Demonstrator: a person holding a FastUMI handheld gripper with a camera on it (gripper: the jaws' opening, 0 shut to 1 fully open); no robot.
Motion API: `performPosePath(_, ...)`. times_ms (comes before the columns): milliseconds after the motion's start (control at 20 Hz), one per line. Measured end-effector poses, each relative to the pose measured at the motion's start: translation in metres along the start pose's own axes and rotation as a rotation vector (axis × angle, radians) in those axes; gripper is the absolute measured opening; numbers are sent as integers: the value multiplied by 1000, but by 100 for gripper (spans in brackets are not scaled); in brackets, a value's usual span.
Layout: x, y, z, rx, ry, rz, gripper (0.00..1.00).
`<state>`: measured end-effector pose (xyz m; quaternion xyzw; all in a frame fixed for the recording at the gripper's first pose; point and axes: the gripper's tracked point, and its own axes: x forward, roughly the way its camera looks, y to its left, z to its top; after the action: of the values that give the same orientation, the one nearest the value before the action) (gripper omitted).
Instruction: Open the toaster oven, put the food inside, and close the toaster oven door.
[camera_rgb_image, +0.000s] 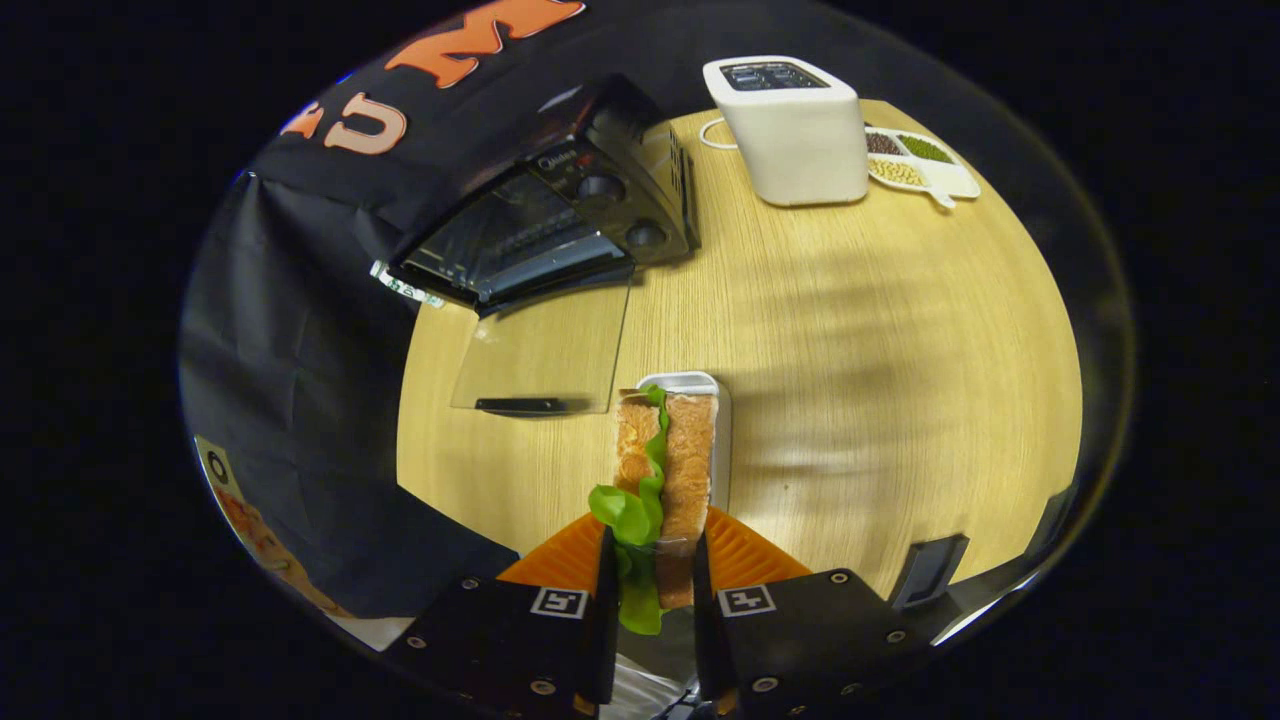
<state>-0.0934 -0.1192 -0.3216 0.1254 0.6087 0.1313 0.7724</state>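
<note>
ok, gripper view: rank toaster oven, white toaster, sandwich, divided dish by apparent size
1. Toaster oven, door folded open.
2. White toaster.
3. Sandwich, clamped between the gripper fingers. It sits nearest the camera, so its rank against the toaster is unsure.
4. Divided dish, partly behind the toaster.

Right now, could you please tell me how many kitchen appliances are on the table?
2. The black toaster oven, its door open, stands at the far edge beyond the sandwich clamped in the gripper. The white toaster stands beside it, next to a snack dish.
</note>
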Motion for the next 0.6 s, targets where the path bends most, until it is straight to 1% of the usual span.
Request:
performPosePath(150, -22, 24, 22, 55, -106, 39, 33)
performPosePath(300, -35, 53, 44, 114, -228, 90, 33)
performPosePath(450, -38, 88, 64, 175, -348, 163, 33)
performPosePath(600, -32, 124, 76, 258, -436, 248, 33)
